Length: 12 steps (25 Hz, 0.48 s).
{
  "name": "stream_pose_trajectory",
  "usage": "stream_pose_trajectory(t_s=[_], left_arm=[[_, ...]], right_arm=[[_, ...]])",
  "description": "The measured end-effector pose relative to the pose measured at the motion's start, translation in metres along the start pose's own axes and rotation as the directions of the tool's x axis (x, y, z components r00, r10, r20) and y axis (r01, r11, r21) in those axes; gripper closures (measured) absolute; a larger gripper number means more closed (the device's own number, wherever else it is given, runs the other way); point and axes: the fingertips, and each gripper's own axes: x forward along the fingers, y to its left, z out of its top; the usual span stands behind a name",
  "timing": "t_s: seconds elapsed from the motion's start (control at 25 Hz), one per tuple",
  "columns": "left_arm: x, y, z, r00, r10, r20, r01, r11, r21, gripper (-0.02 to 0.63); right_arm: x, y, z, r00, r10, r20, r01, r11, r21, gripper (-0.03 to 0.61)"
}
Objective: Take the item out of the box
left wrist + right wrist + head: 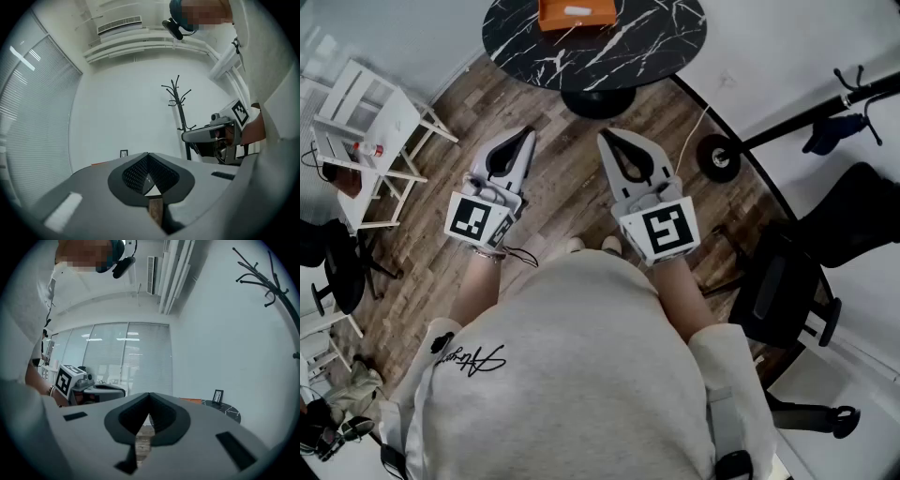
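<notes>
An orange box (576, 13) lies on the round black marble table (666, 37) at the top of the head view, well ahead of both grippers. My left gripper (528, 132) and right gripper (604, 137) are held side by side in front of the person's body, pointing level toward the table. Both are shut with nothing between their jaws. In the right gripper view my right gripper (149, 393) is shut, and the orange box (190, 401) shows as a thin strip beside the table (227, 410). My left gripper (148, 153) is likewise shut in its own view. What is inside the box is hidden.
A white folding rack (366, 141) stands at the left on the wooden floor. A scooter (787, 131) leans at the right, with a black office chair (787, 300) below it. A coat stand (178, 103) stands by the white wall.
</notes>
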Motion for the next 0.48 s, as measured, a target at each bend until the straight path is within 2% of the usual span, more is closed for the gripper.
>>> stream_pose_trajectory(t_s=[0.48], left_arm=[[-0.014, 0.001, 0.001, 1.0, 0.0, 0.006, 0.0, 1.0, -0.004, 0.611]], right_arm=[[0.001, 0.014, 0.0, 1.0, -0.003, -0.01, 0.003, 1.0, -0.011, 0.571]])
